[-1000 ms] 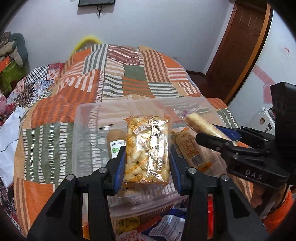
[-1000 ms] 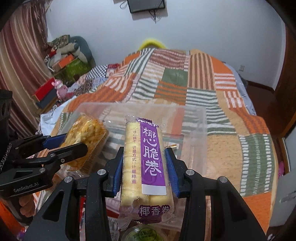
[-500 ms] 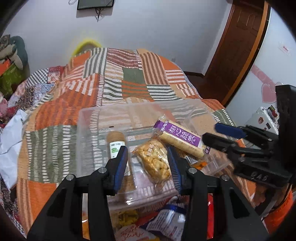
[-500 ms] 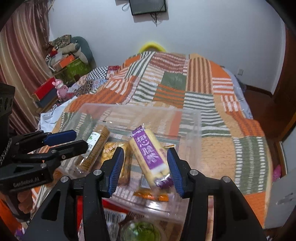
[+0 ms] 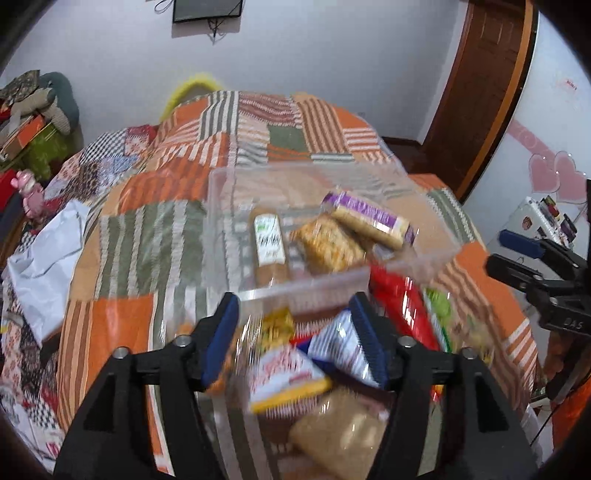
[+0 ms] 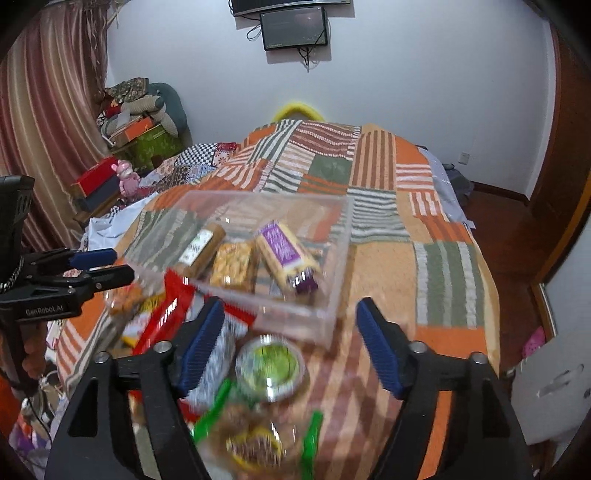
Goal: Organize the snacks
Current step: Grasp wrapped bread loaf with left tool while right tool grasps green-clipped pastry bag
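Snacks [image 5: 325, 243] lie in the clear bin [image 5: 436, 254]; both tongs, left [image 5: 295, 332] and right [image 6: 291, 339], hover spread apart above loose packets [image 5: 288, 376].

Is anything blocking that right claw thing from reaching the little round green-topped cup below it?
Nothing visible does. The right hand-held gripper is open above the green-lidded cup, with only bare air between them.

Ahead of me, a bed under an orange, green and white striped patchwork quilt [image 6: 373, 206] meets a plain white wall [image 6: 424, 66] carrying a dark wall-mounted screen [image 6: 293, 27]. Brown wooden door [image 5: 476, 85] right; striped reddish curtain [image 6: 40, 122] left.
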Action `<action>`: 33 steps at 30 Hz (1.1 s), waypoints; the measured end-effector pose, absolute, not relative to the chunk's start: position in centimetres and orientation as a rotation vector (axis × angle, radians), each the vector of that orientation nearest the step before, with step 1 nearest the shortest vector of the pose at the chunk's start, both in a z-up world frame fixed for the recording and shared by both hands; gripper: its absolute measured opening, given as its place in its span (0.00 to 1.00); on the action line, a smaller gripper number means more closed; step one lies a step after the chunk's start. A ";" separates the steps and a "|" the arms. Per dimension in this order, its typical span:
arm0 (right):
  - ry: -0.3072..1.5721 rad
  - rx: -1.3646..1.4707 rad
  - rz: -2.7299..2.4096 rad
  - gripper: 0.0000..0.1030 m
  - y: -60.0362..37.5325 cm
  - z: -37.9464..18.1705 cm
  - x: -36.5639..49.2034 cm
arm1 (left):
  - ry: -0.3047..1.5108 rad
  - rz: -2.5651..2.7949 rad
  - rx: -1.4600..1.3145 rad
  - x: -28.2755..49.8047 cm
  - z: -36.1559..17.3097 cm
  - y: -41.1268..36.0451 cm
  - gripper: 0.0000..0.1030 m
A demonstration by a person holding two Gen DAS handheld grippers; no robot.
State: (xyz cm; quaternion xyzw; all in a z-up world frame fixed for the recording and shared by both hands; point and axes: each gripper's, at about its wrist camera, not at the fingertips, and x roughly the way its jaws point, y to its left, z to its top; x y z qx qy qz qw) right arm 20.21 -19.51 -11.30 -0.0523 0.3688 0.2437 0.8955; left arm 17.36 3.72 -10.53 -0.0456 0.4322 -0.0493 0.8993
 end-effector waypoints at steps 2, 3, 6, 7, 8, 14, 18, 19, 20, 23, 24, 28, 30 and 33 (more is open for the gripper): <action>0.770 -0.121 0.493 0.81 -19.9 -11.8 19.4 | 0.902 -0.091 -0.089 16.2 -11.1 3.5 0.70; 0.775 -0.125 0.489 0.82 -20.0 -12.1 19.1 | 0.909 -0.088 -0.081 15.7 -11.4 3.4 0.71; 0.799 -0.142 0.480 0.87 -20.0 -13.1 17.8 | 0.934 -0.092 -0.071 14.4 -12.4 2.8 0.79; 0.804 -0.147 0.477 0.88 -20.0 -13.4 17.5 | 0.944 -0.094 -0.077 13.9 -12.8 2.6 0.80; 0.813 -0.151 0.472 0.93 -19.9 -14.0 17.3 | 0.952 -0.099 -0.080 13.5 -13.2 2.4 0.81; 0.857 -0.144 0.455 1.00 -19.0 -16.1 16.6 | 0.990 -0.110 -0.070 12.2 -15.2 0.4 0.81; 0.895 -0.150 0.451 1.00 -18.3 -16.9 16.9 | 1.007 -0.118 -0.034 12.1 -16.2 -0.5 0.82; 0.901 -0.149 0.451 1.00 -18.3 -17.0 17.1 | 1.006 -0.121 -0.028 12.0 -16.3 -0.4 0.83; 0.905 -0.142 0.452 1.00 -18.5 -17.1 17.0 | 1.004 -0.121 -0.029 11.8 -16.5 -0.3 0.84; 0.921 -0.111 0.456 1.00 -19.2 -17.2 16.8 | 1.014 -0.122 -0.039 11.5 -16.6 0.8 0.85; 0.926 -0.101 0.455 1.00 -19.4 -17.4 16.7 | 1.018 -0.120 -0.045 11.4 -16.6 1.2 0.86; 0.938 -0.066 0.454 1.00 -20.1 -17.8 16.6 | 1.030 -0.100 -0.060 10.8 -16.9 2.7 0.86; 0.937 -0.050 0.455 1.00 -20.1 -18.0 16.3 | 1.033 -0.091 -0.072 10.8 -17.0 2.9 0.86; 0.945 -0.029 0.467 0.96 -20.2 -18.1 16.2 | 1.035 -0.103 -0.105 11.1 -17.2 2.7 0.86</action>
